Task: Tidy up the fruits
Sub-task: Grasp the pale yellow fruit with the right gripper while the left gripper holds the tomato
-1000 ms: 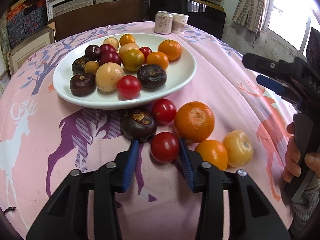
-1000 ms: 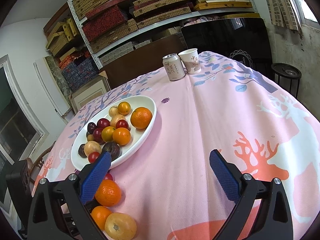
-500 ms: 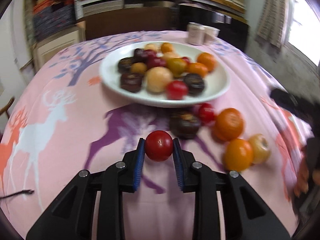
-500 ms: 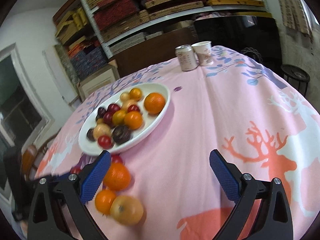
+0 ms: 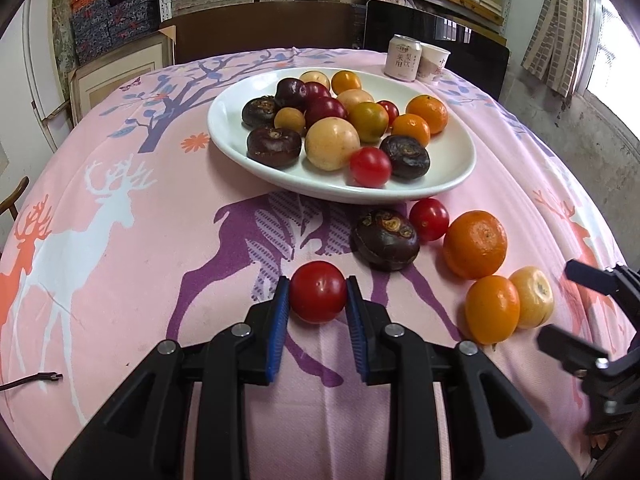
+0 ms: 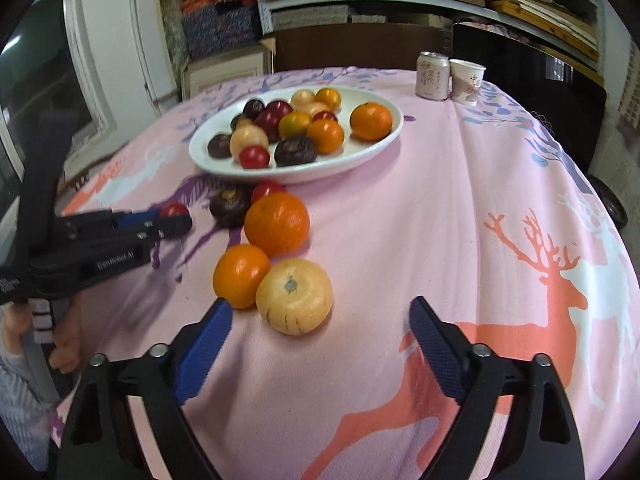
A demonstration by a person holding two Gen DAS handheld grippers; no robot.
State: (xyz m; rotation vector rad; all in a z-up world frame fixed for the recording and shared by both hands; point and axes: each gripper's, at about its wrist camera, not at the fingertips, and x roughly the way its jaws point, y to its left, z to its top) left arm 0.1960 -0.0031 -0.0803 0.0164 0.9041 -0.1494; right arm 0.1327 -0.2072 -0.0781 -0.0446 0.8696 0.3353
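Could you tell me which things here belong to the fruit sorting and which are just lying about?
Job: cherry tomato in the left gripper; loose oranges; pale yellow fruit; white plate; open right gripper.
Lying about: drink can; paper cup.

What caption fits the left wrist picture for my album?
Left tool grips a red tomato near the white plate of fruit.
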